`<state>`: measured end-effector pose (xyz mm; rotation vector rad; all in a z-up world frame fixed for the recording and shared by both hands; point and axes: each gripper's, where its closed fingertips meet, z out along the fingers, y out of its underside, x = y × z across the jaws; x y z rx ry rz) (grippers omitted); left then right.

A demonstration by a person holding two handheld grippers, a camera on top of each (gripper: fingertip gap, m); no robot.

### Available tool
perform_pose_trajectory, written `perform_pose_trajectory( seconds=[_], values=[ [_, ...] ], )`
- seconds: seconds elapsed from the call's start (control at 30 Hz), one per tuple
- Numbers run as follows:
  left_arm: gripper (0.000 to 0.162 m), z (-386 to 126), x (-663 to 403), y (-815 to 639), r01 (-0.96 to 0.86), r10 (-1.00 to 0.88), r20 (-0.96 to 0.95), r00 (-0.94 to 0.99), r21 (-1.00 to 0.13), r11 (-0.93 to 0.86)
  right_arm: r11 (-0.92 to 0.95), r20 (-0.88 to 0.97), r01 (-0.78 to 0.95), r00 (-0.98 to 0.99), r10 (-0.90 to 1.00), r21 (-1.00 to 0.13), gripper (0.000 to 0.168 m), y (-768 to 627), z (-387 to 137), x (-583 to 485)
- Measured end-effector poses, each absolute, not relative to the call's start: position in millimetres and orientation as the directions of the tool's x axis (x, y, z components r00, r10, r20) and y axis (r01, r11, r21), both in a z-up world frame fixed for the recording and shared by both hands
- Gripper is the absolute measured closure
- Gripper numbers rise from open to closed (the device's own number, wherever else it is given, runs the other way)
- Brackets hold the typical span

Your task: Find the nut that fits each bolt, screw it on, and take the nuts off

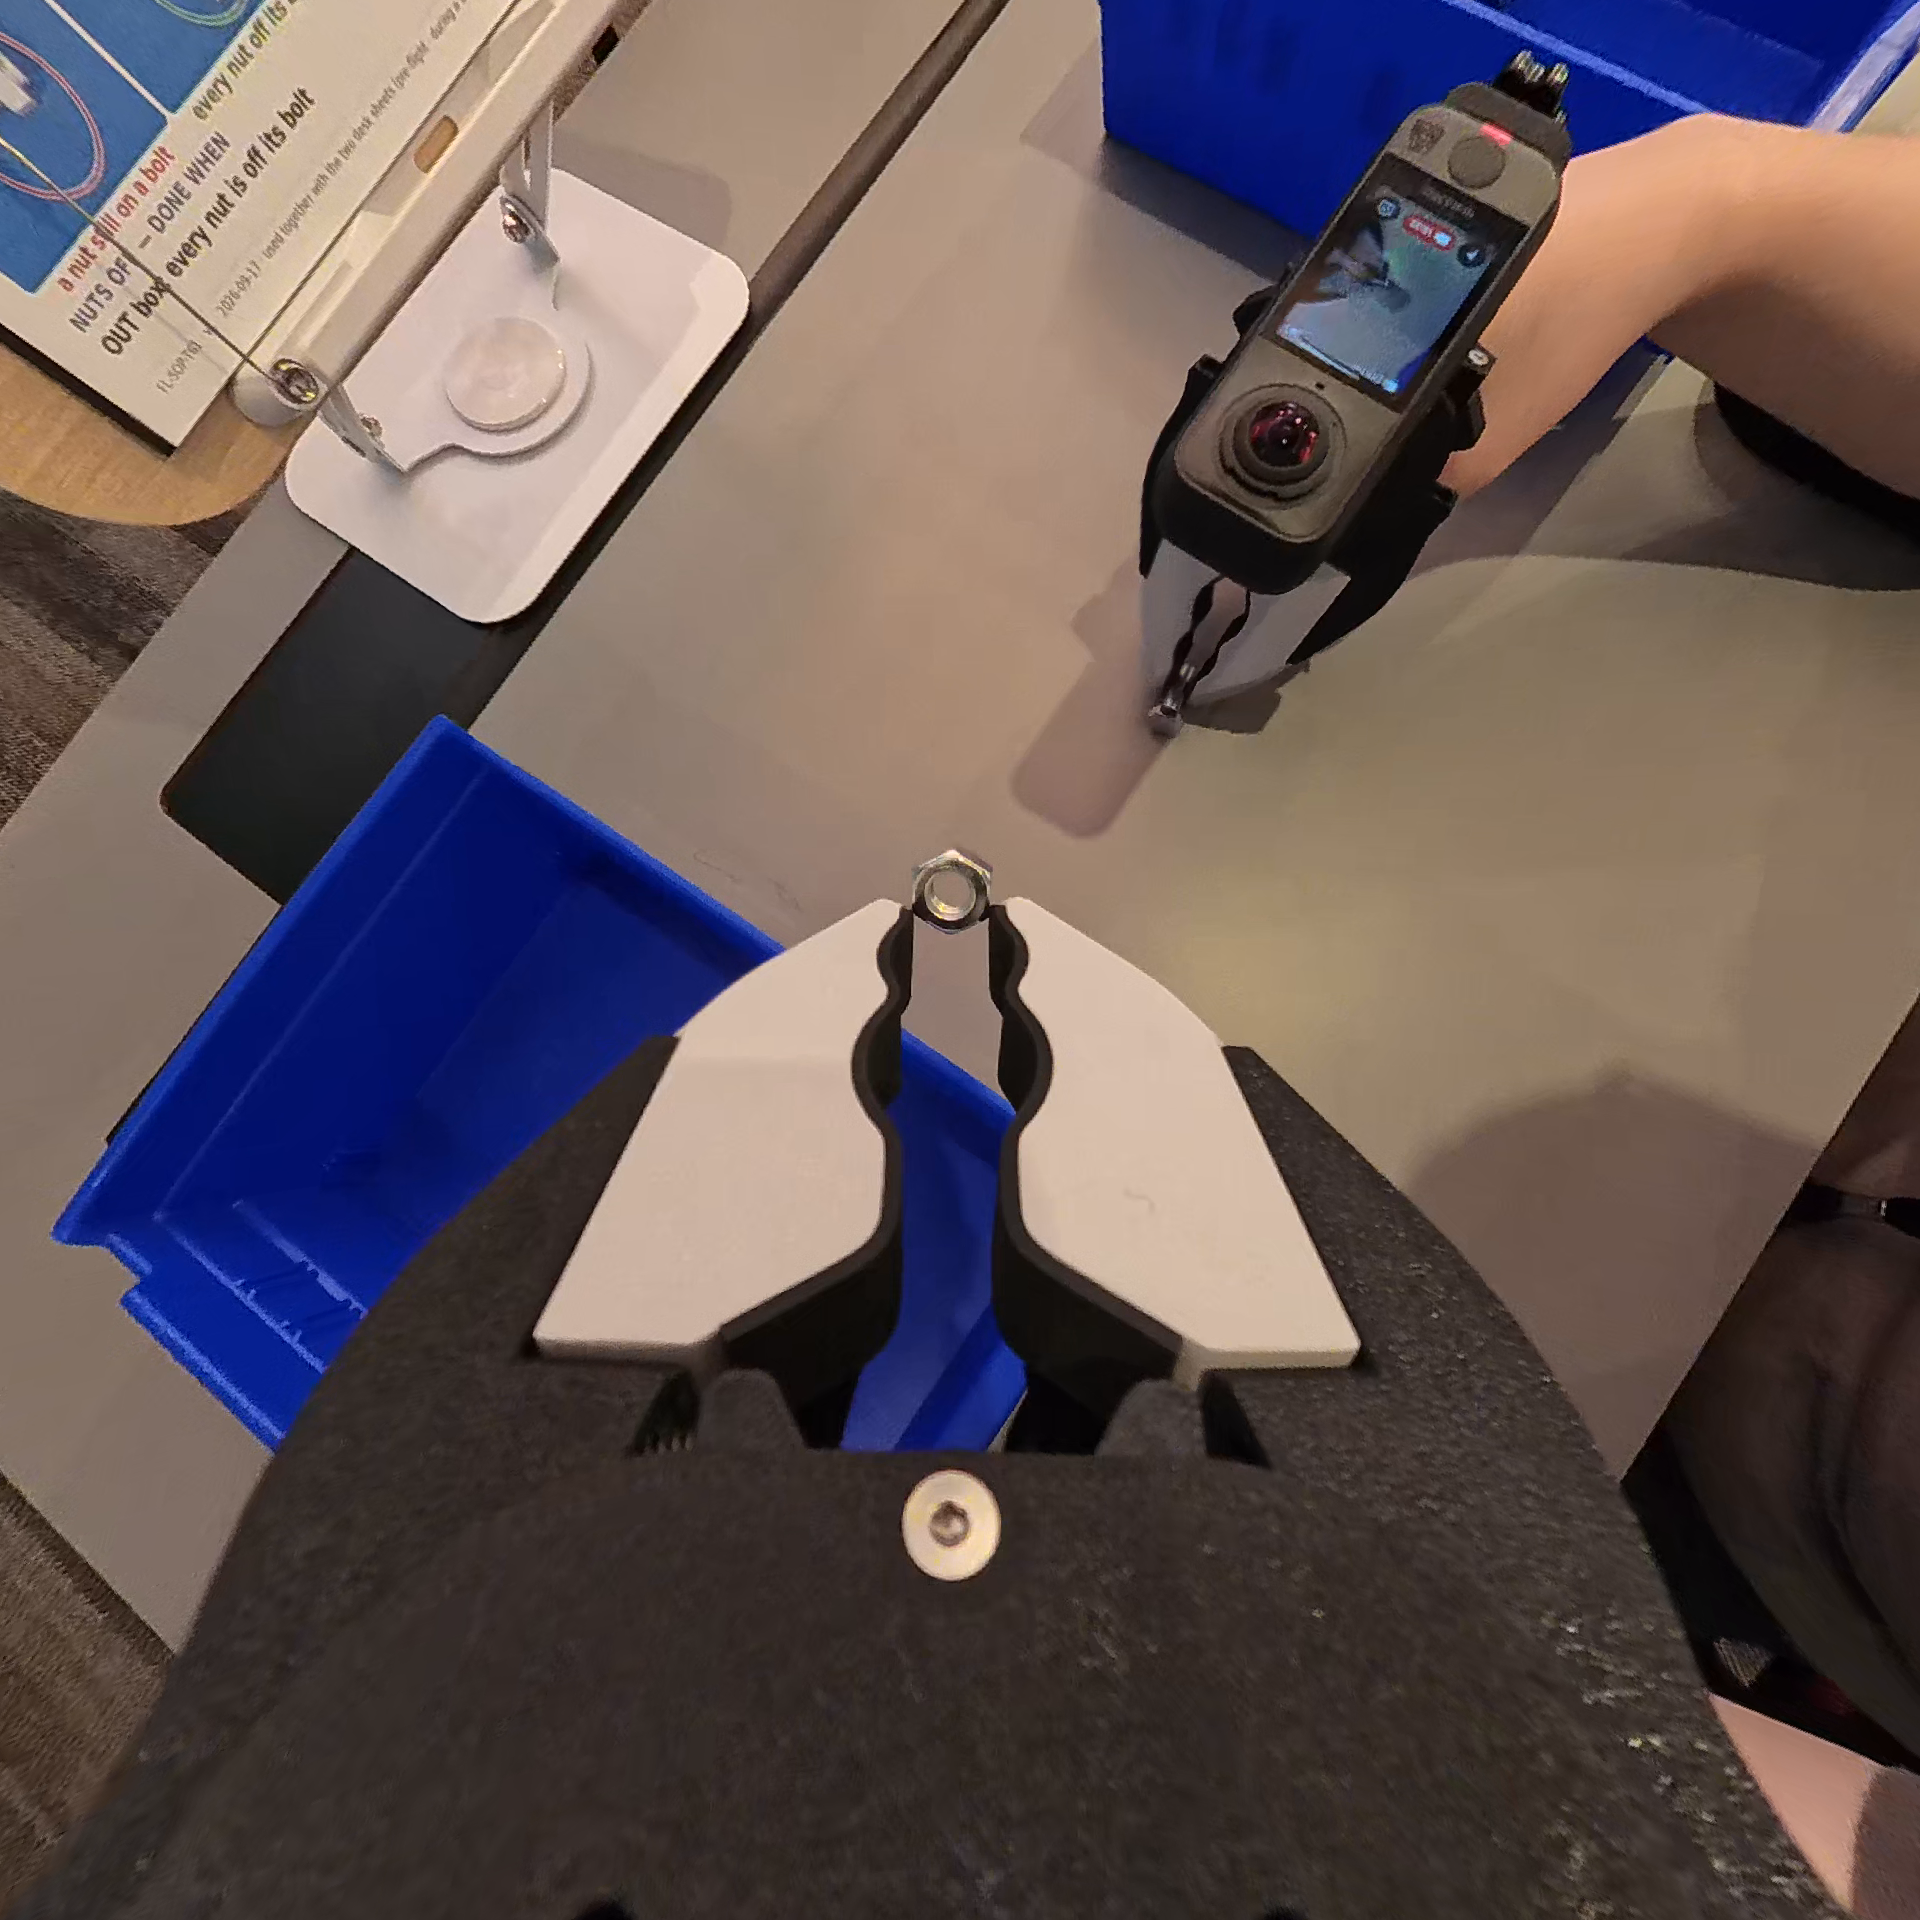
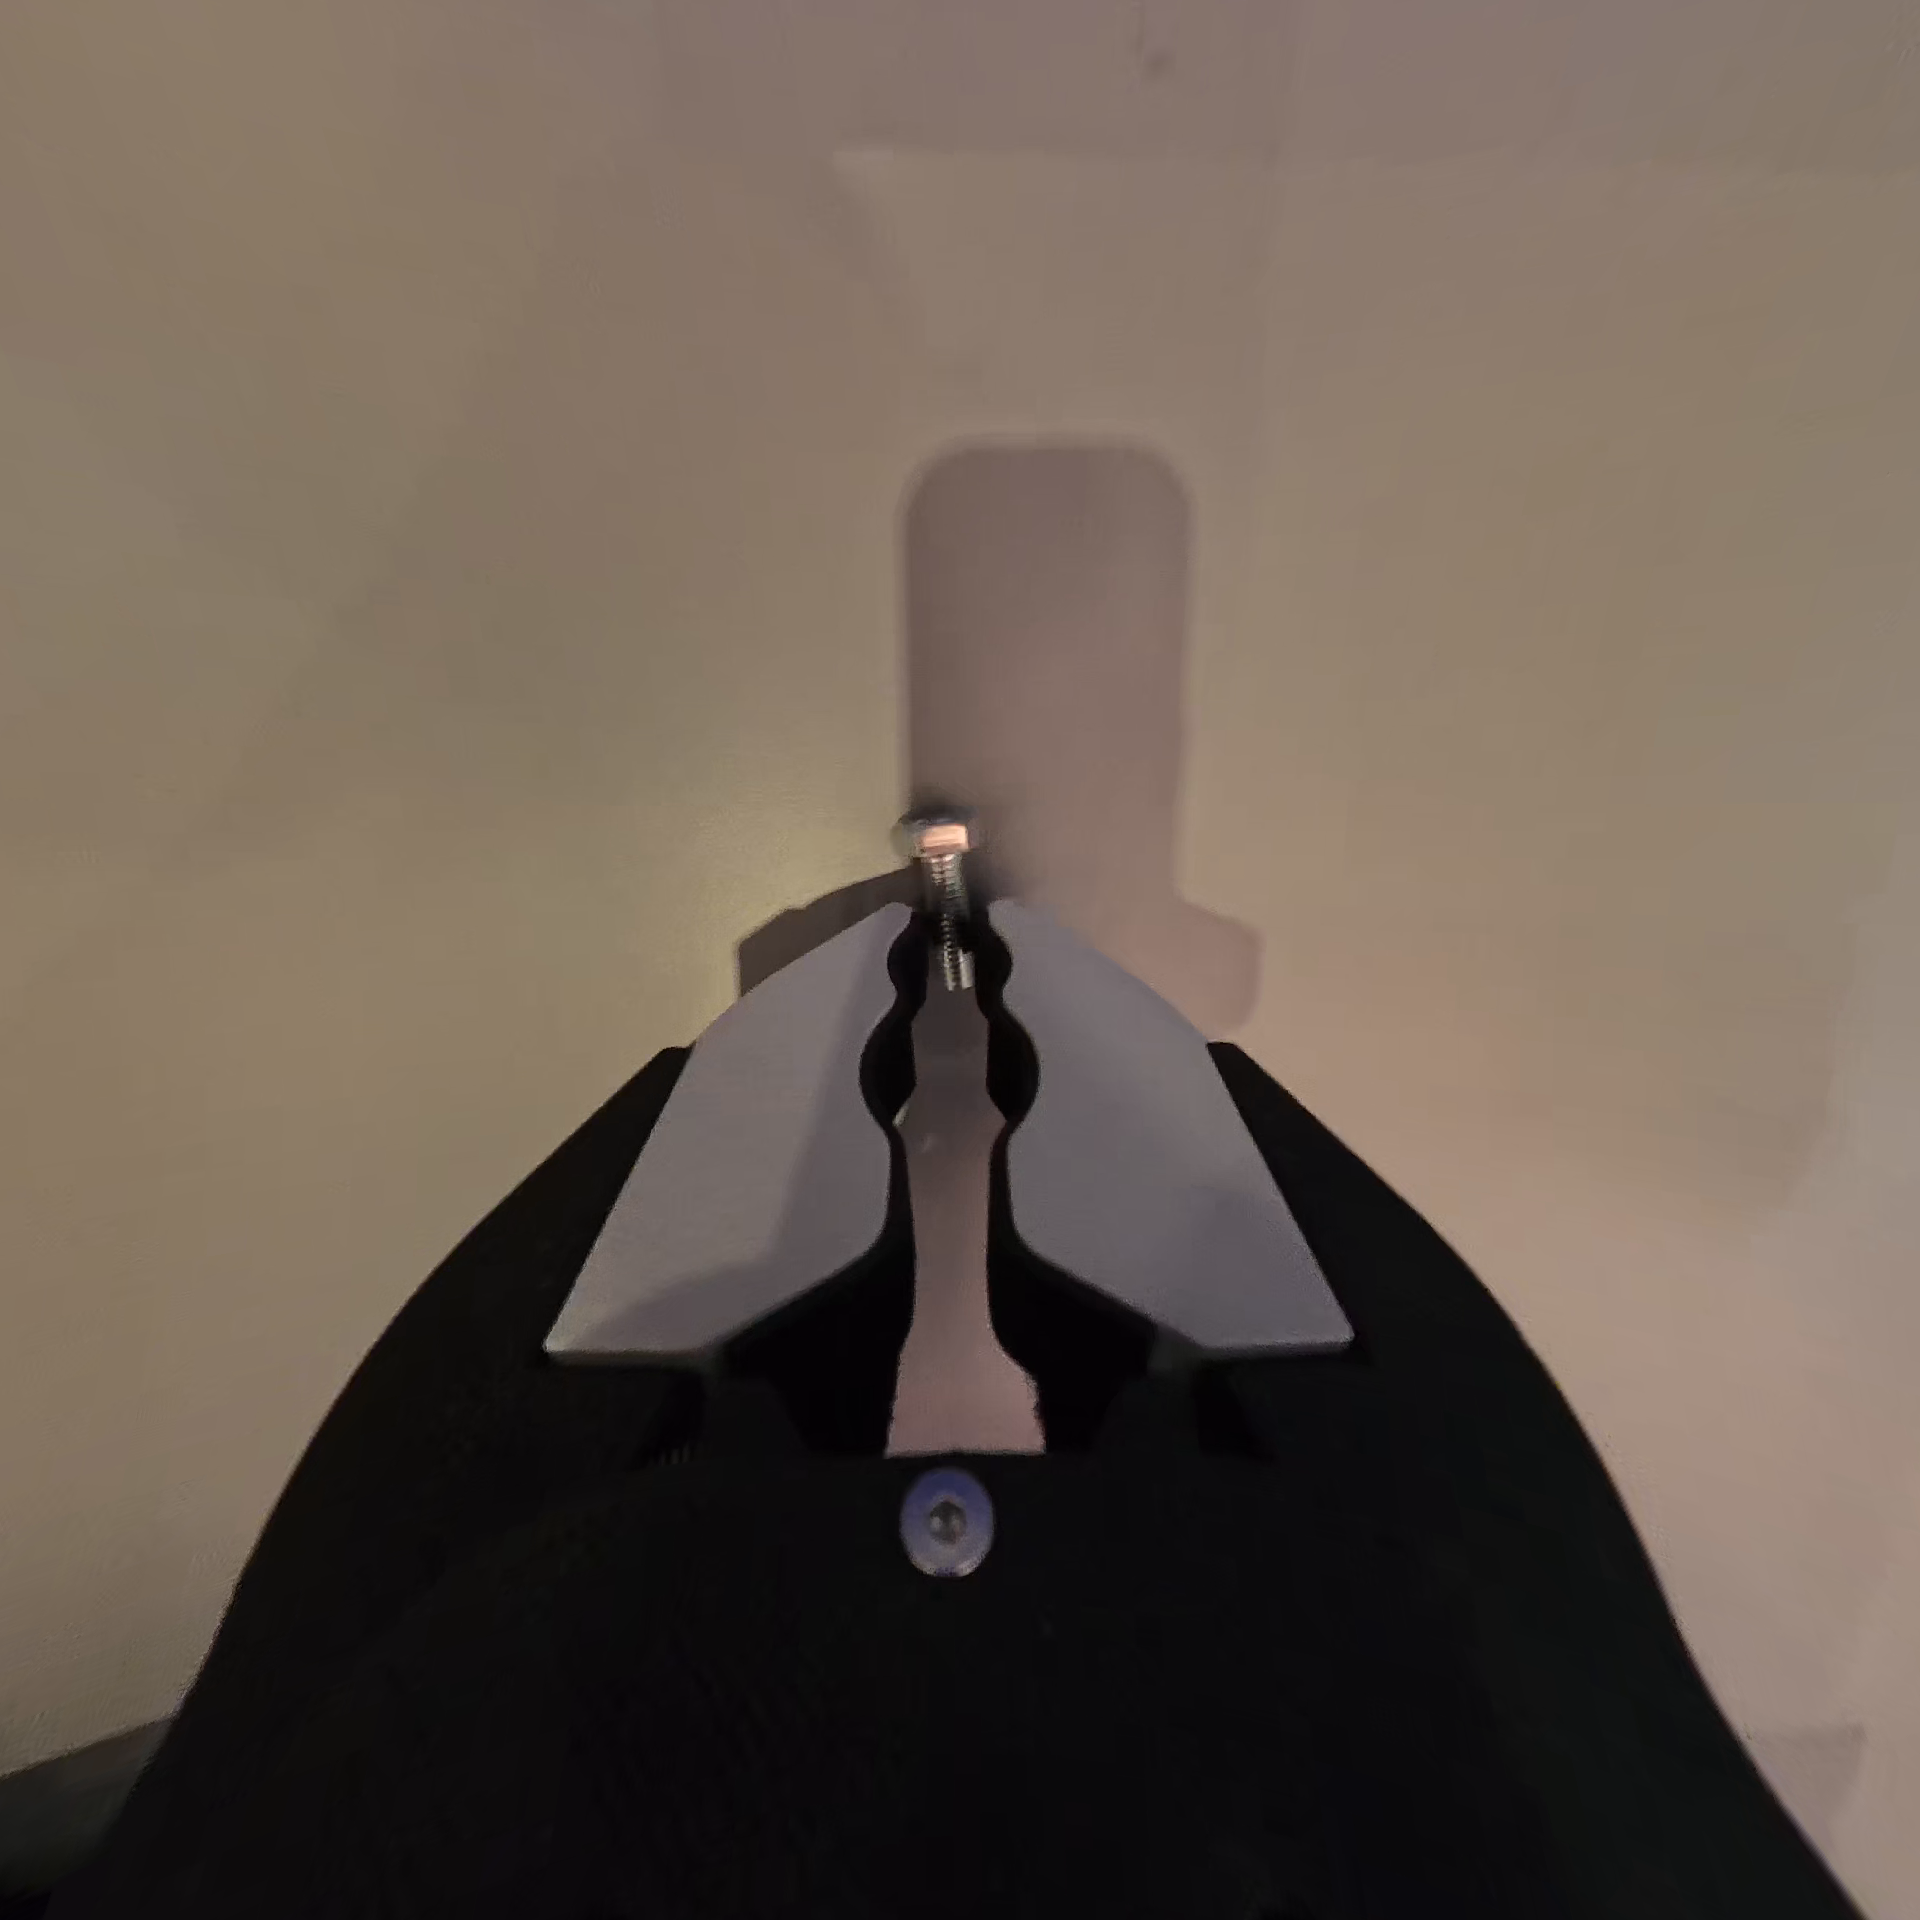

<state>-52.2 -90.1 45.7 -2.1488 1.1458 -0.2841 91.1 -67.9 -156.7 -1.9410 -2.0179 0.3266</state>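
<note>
My left gripper [image 1: 950, 912] is shut on a small silver hex nut [image 1: 950, 894], held at the fingertips with its hole facing me, above the grey table [image 1: 852, 582]. My right gripper [image 2: 943, 914] is shut on a small silver hex-head bolt [image 2: 943, 883], head pointing away and touching or just above the table [image 2: 416, 520]; its threaded shank lies between the fingertips. The right gripper also shows in the left wrist view [image 1: 1184, 686], pointing down at the table with the bolt head [image 1: 1164, 717] at its tip, apart from the nut.
A blue bin [image 1: 436, 1039] sits under and to the left of my left gripper. Another blue bin [image 1: 1299, 94] stands at the far right. A white stand [image 1: 540, 364] holds an instruction sheet [image 1: 156, 156] at the far left. A person's forearm [image 1: 1714, 239] holds the right gripper. My right fingertips sit around 25 cm from my left ones.
</note>
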Motion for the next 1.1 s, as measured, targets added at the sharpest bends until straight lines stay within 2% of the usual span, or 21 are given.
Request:
perform_pose_trajectory(
  seconds=[0.2, 0.5, 0.6, 0.77, 1.1],
  values=[
    [0.148, 30, -36, -89, -0.698, -0.828, -0.113, 0.55, -0.606, -0.381, -0.108, 0.053, 0.941, 0.132, 0.99, -0.32, 0.159, -58, -138, 114],
    [0.149, -15, 28, -83, -0.754, -0.879, -0.049, 0.475, -0.538, -0.377, -0.322, 0.037, 0.869, 0.361, 0.932, -0.375, 0.159, -45, -64, 188],
    [0.149, -43, 61, -68, -0.767, -0.869, -0.097, 0.486, -0.525, -0.37, -0.386, 0.041, 0.839, 0.433, 0.9, -0.384, 0.159, -37, -52, 221],
    [0.149, -88, 98, -81, -0.813, -0.912, -0.02, 0.41, -0.46, -0.355, -0.449, 0.012, 0.802, 0.493, 0.87, -0.394, 0.159, -31, -47, 250],
    [0.149, -137, 91, -73, -0.873, -0.91, -0.051, 0.411, -0.311, -0.377, -0.472, 0.01, 0.803, 0.51, 0.86, -0.364, 0.16, -27, -54, 259]
  ],
)
